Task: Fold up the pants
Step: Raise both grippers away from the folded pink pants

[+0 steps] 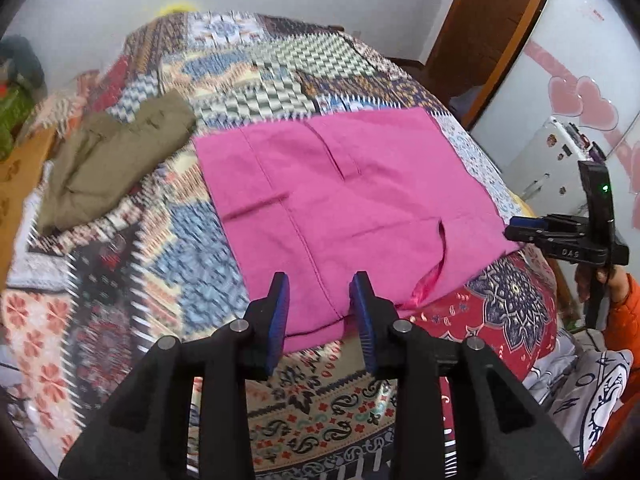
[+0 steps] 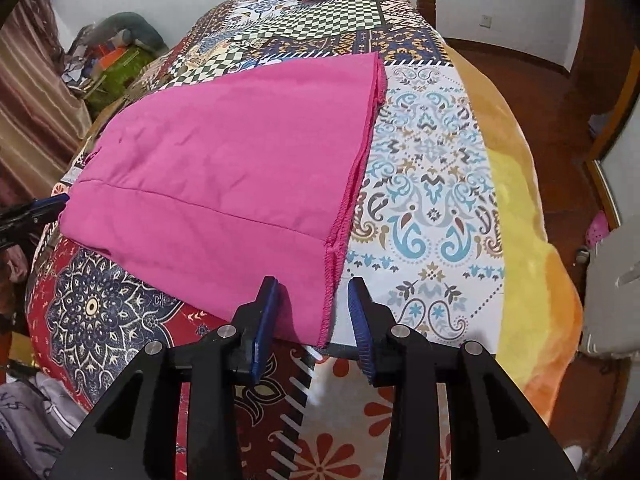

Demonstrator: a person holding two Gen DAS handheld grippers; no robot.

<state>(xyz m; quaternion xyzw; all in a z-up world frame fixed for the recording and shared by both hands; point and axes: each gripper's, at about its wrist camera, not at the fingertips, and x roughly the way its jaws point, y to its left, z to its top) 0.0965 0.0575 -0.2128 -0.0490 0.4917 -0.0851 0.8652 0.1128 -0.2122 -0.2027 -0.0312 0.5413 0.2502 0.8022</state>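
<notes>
Pink pants (image 1: 340, 200) lie folded flat on a patterned bedspread (image 1: 224, 68); they also show in the right wrist view (image 2: 224, 176). My left gripper (image 1: 320, 280) is open, its blue pads either side of the pants' near edge, just above it. My right gripper (image 2: 312, 284) is open over the near corner of the pants, by the stitched hem (image 2: 336, 248). From the left wrist view the right gripper (image 1: 516, 228) sits at the pants' right edge. The left gripper's tip (image 2: 52, 204) shows at the pants' left edge in the right wrist view.
Olive-brown pants (image 1: 116, 152) lie crumpled at the left on the bed. A yellow-orange blanket (image 2: 524, 208) covers the bed's right side. A wooden door (image 1: 492, 20) and a white fridge (image 1: 548, 160) stand to the right. Clutter (image 2: 116, 56) is piled at the far left.
</notes>
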